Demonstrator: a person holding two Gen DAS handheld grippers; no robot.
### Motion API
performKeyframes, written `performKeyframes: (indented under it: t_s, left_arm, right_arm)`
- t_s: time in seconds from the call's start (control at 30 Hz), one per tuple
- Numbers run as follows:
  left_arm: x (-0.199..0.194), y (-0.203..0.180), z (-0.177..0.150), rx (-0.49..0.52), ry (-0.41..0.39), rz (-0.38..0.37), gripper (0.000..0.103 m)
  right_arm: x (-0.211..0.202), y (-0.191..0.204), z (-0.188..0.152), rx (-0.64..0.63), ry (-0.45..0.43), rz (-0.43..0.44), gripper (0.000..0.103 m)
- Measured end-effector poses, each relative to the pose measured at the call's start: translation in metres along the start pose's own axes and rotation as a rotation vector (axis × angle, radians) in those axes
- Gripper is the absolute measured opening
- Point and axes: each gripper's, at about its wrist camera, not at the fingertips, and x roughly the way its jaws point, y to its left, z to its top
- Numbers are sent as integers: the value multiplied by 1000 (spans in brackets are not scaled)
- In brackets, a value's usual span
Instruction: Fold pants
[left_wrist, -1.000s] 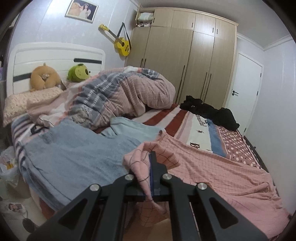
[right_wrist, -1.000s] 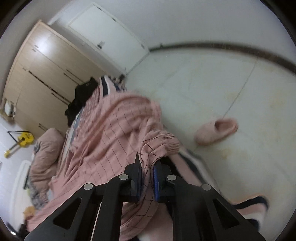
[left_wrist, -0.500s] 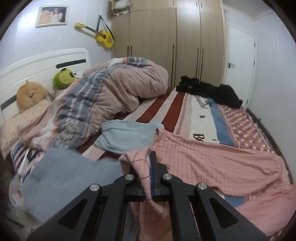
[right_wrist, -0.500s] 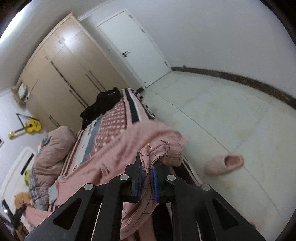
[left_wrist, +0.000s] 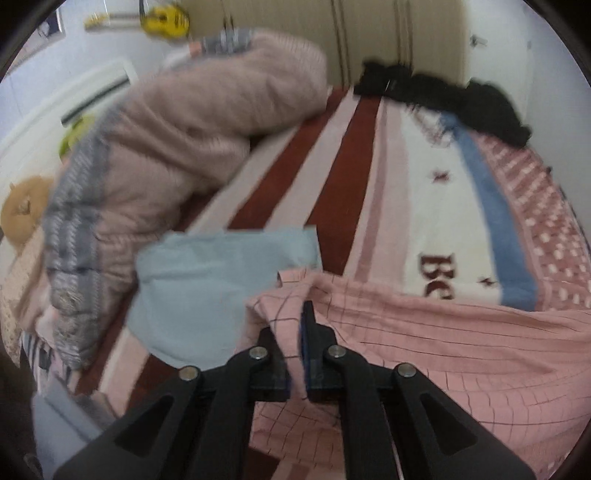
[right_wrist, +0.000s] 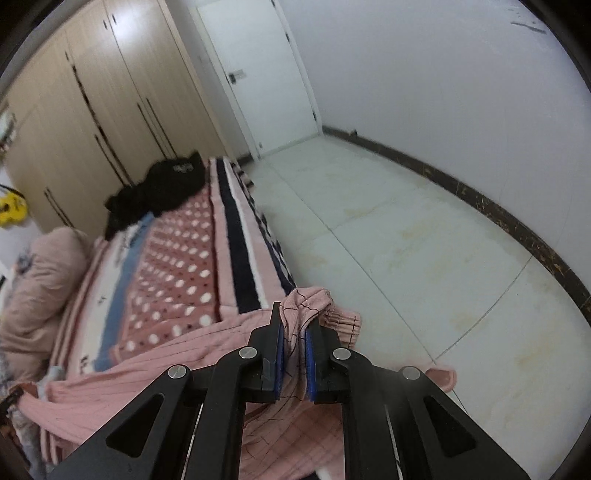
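Both tools are built alike. The left gripper (left_wrist: 300, 325) has matte black angular arms with triangular cut-outs, four round silver screw heads in a row across its linkage, and blue pads lining its two narrow black fingers. The right gripper (right_wrist: 294, 334) shows the same black frame, four silver screws and bright blue pads (right_wrist: 279, 354).

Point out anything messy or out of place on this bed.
A black garment lies crumpled at the bed's far end, the duvet is heaped unmade, and a light blue garment lies loose beside the pink pants.
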Motion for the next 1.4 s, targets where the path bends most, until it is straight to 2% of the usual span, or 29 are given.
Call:
performKeyframes:
  t_s: [0.07,0.1,0.17,0.2,0.23,0.27,0.33,0.37,0.4,0.57,0.6,0.7,0.77,0.8,0.87,0.9,0.93,1.0,1.07,1.13,1.2,1.27,1.4]
  left_arm:
    - [27,2,2,-24,42,5,5]
    - [38,2,1,-29,58,11,10]
    - [53,2,0,-29,68,55,28]
    - [59,2,0,-22,64,89,45]
    - [62,3,1,-19,49,112,56]
    - [61,6,1,-22,30,118,57]
    - [60,14,2,-41,22,90,59]
    - [58,19,2,-54,22,80,60]
    - [53,23,3,-64,16,77,62]
    - [11,21,1,-35,-54,49,63]
    - [2,20,1,-33,-66,48,65]
    - [-27,14,-2,-12,-107,45,83]
    - [-43,9,-5,14,-131,63,83]
    - [-52,5,-8,28,-135,46,83]
    - [-63,-3,-16,53,-124,-83,83]
    - [-66,-10,-23,61,-103,-165,83]
    - [-67,-17,-30,71,-86,-208,83]
    - [-63,-32,-44,109,-46,-259,83]
    - [-49,-50,-62,146,35,-313,83]
    - [-30,-62,-79,171,124,-365,72]
    - [-15,-70,-91,193,175,-371,66]
    - [1,-73,-98,196,201,-341,64]
    - [30,-68,-92,162,232,-306,61]
  right_arm:
    - [31,7,4,-18,44,-33,4]
    - [42,9,3,-28,55,-49,5]
    - [65,12,-2,-40,77,-72,5]
    - [78,14,-5,-44,89,-81,8]
    - [86,14,-9,-48,97,-87,9]
    - [97,16,-11,-65,105,-95,10]
    - [106,20,-14,-97,99,-106,24]
    - [107,20,-15,-105,92,-103,43]
    - [106,22,-16,-108,80,-96,54]
    - [68,42,-22,-166,27,-52,56]
    - [55,50,-27,-199,21,-32,56]
    - [20,80,-46,-291,18,55,56]
    - [6,103,-61,-340,39,138,56]
    - [0,116,-71,-363,64,194,56]
    - [-5,139,-88,-398,108,280,55]
    - [-4,148,-96,-415,135,313,51]
    - [-1,158,-104,-428,163,343,46]
    - [10,176,-124,-450,243,399,24]
    - [22,187,-142,-463,306,434,16]
    - [38,199,-164,-477,370,458,13]
    - [51,203,-181,-483,415,460,13]
    - [62,202,-191,-481,437,452,13]
    - [77,203,-191,-464,422,441,9]
